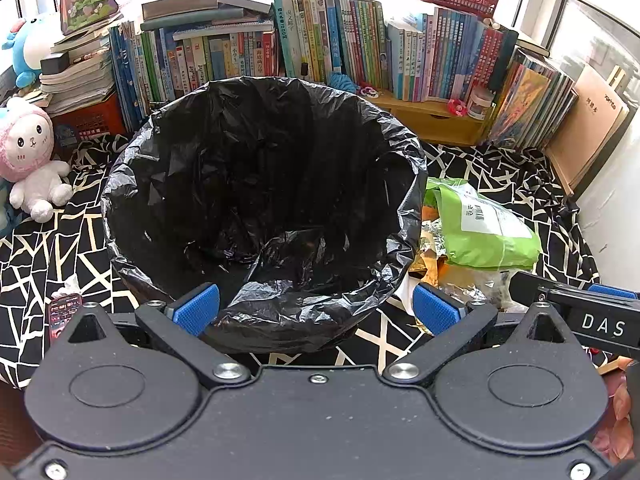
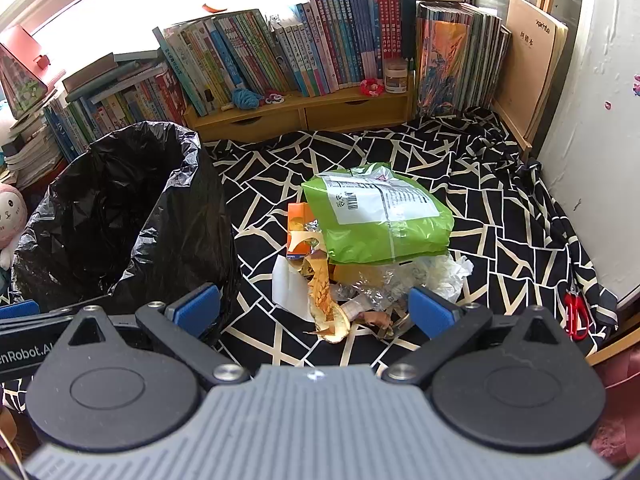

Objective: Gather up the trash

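Both grippers sit nearest the lenses, and I read each as spread wide and empty: the left gripper (image 1: pixel 316 312) frames the near rim of the black-lined bin (image 1: pixel 264 184), the right gripper (image 2: pixel 314 310) hangs above the trash pile (image 2: pixel 360 272). Bin liner looks empty as far as I can see into it; nothing collected yet, by my judgement. Pile lies on the black-and-white patterned cloth (image 2: pixel 480 184), just beside the bin on its right side: green mailer bag (image 2: pixel 380 216) on top, orange carton (image 2: pixel 298 220) at its left edge, clear crumpled film (image 2: pixel 400 280) and a peel-like scrap (image 2: pixel 328 312) nearest me. Step in hand: first approach to a pick. Next move, I judge, calls for lowering the right gripper onto one graspable piece, closing, then carrying it left over the bin opening.
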